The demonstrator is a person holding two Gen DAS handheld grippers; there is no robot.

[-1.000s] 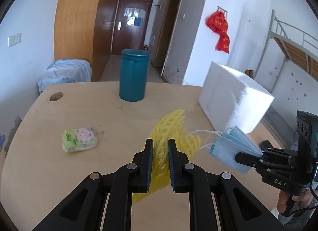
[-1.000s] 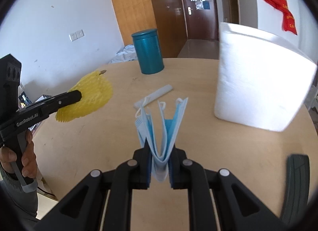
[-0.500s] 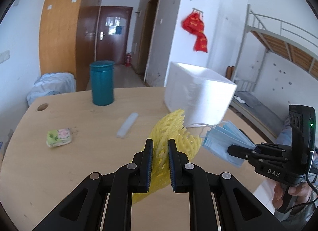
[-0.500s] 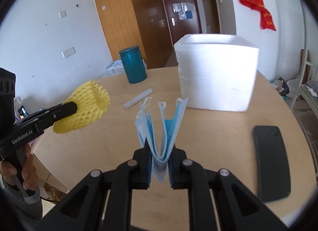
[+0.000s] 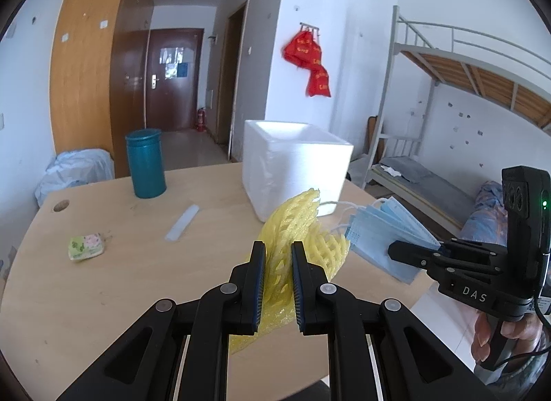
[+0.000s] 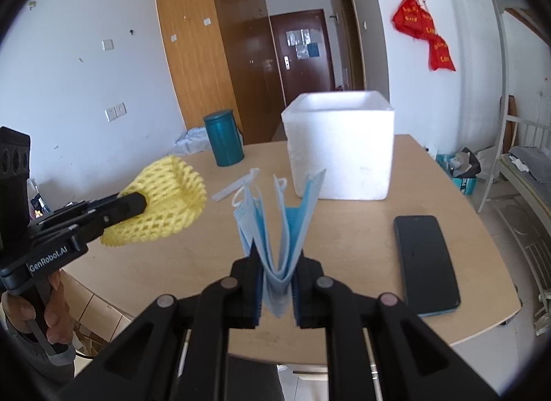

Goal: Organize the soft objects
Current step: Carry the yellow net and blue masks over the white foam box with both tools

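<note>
Both grippers pulled back from table (image 6: 447,173), risen; foam box (image 6: 339,146) now farther off, open top visible; phone (image 6: 425,263) fully in view.

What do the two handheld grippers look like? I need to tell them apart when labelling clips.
Both are matte black with two angular linkage arms, silver pivot pins and ribbed blue-edged pads. The left gripper carries white "GenRobot.AI" lettering on its side. The right gripper reads "DAS", has a black box on top with a lit green light, and a black cable trailing below its handle.
</note>
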